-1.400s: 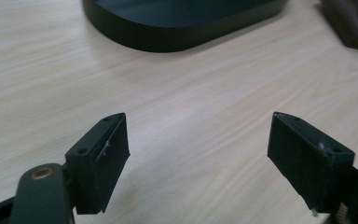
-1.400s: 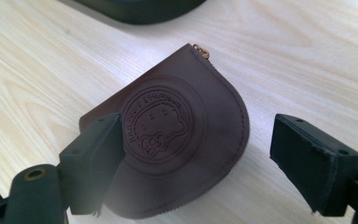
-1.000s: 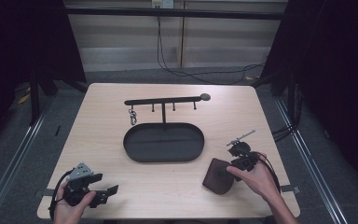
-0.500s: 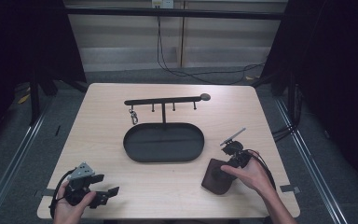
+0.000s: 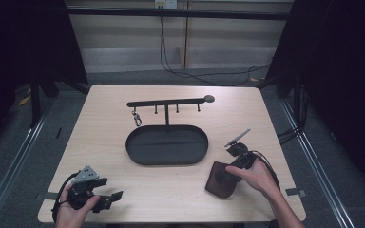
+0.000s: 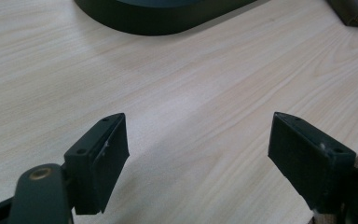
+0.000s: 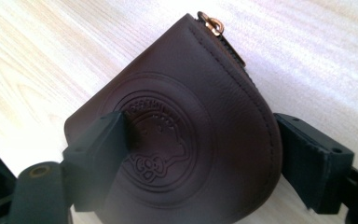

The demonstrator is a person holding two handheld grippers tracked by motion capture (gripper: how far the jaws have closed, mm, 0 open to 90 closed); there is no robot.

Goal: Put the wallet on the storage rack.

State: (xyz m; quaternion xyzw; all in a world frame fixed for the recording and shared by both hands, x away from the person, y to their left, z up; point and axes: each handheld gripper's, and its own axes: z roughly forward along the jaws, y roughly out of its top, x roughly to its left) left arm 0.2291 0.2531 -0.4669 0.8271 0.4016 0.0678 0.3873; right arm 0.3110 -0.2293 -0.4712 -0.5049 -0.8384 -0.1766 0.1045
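A dark brown leather pouch (image 5: pixel 217 184) with an embossed round emblem and a brass zip pull lies flat near the table's front right. My right gripper (image 5: pixel 230 172) points down over the pouch (image 7: pixel 182 126). Its jaws have just been closing. One jaw stands over the pouch's face and the other sits at its curved right edge. The pads do not visibly press on it. My left gripper (image 5: pixel 112 198) rests at the front left, open (image 6: pixel 198 140), with only bare wood between its jaws.
A black oval tray (image 5: pixel 134 153) sits mid-table, with its edge (image 6: pixel 168 21) seen in the left gripper view. Behind it stands a black hook rack (image 5: pixel 167 102) with a metal clip (image 5: pixel 136 118) hanging at its left end. Bare wood lies between the two hands.
The right hand has shifted slightly left over the pouch, and its grey top plate has tilted. The left hand and gripper have stayed put.
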